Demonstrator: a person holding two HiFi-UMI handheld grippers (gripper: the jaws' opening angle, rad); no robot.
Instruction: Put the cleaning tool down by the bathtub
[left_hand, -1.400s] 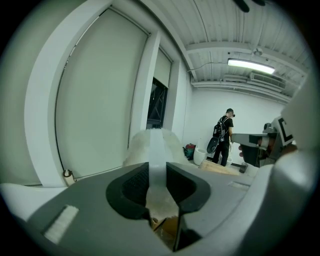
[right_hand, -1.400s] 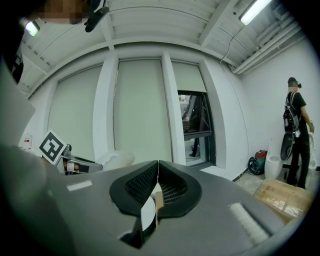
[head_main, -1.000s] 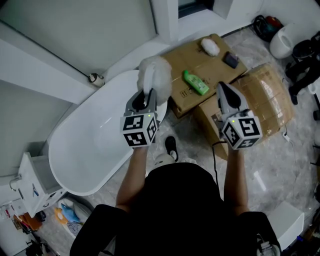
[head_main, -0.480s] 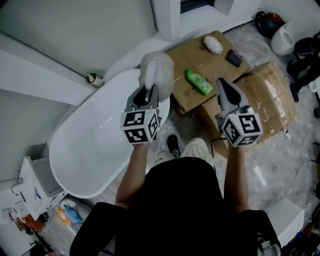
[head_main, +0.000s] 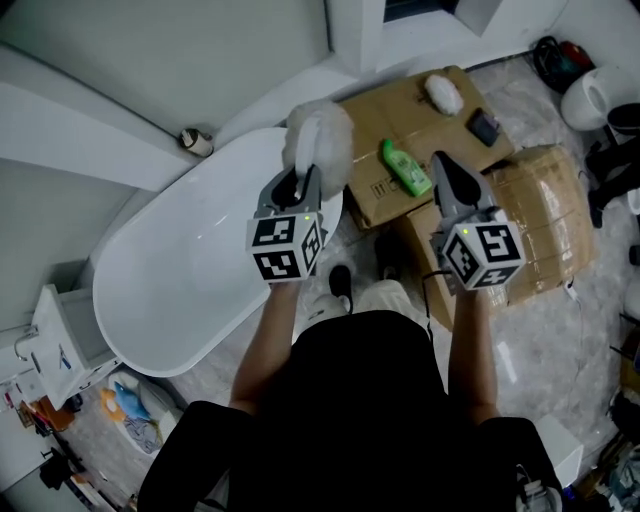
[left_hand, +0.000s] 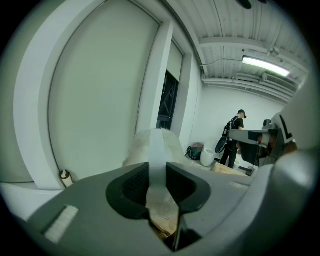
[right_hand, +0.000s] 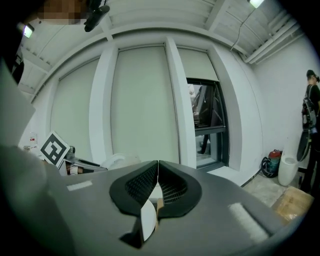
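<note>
My left gripper (head_main: 300, 178) is shut on the handle of the cleaning tool, a brush with a fluffy white head (head_main: 319, 143). It is held above the right end of the white bathtub (head_main: 165, 300). In the left gripper view the pale handle (left_hand: 157, 167) runs between the jaws to the fluffy head (left_hand: 152, 145). My right gripper (head_main: 442, 165) is shut with nothing in it, over the cardboard boxes (head_main: 540, 215). Its jaws meet tip to tip in the right gripper view (right_hand: 158, 163).
A green bottle (head_main: 404, 167), a white object (head_main: 443, 93) and a dark object (head_main: 485, 127) lie on the flat box (head_main: 415, 120). A round drain fitting (head_main: 197, 141) sits on the ledge behind the tub. Clutter and a white cabinet (head_main: 50, 345) stand lower left.
Both grippers and the brush stay in about the same pose. The head view has shifted a little, so the tub and boxes sit slightly further right. The person's feet have stepped.
</note>
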